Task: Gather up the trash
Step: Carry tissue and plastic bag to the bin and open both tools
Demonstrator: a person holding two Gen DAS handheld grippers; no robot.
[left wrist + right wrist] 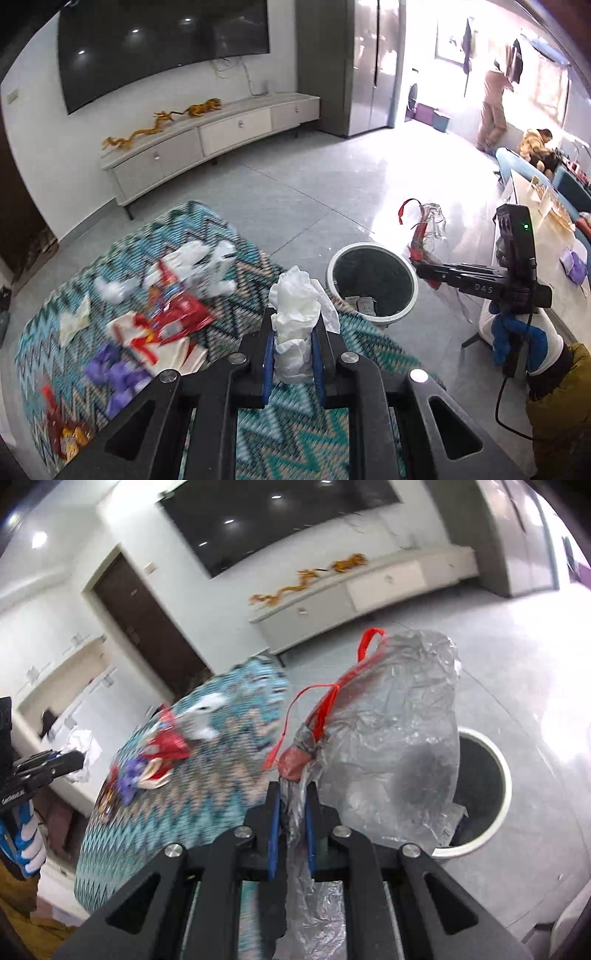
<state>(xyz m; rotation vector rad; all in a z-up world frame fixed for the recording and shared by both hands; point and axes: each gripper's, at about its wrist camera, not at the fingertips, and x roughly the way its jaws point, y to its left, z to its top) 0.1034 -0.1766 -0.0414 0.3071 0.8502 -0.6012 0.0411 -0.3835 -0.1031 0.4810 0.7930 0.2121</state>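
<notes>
My left gripper [293, 343] is shut on a crumpled white tissue [297, 310], held above the zigzag-patterned ottoman [295, 435]. My right gripper [293, 808] is shut on a clear plastic bag [399, 738] with red drawstrings [365, 646]; in the left wrist view the right gripper [421, 267] and the clear plastic bag [424, 229] hang just right of the bin. A white-rimmed round trash bin [371, 282] with a dark liner stands on the floor beside the ottoman, and in the right wrist view the trash bin [498, 797] lies partly behind the bag. Several wrappers and tissues [173, 306] litter the ottoman.
A low white TV cabinet [207, 140] with golden dragon figures runs along the far wall under a big screen. A white table [543, 236] stands at the right. A person [493, 107] stands far off by the bright window, another sits on a blue sofa [576, 188]. A dark door [147, 627] is on the left.
</notes>
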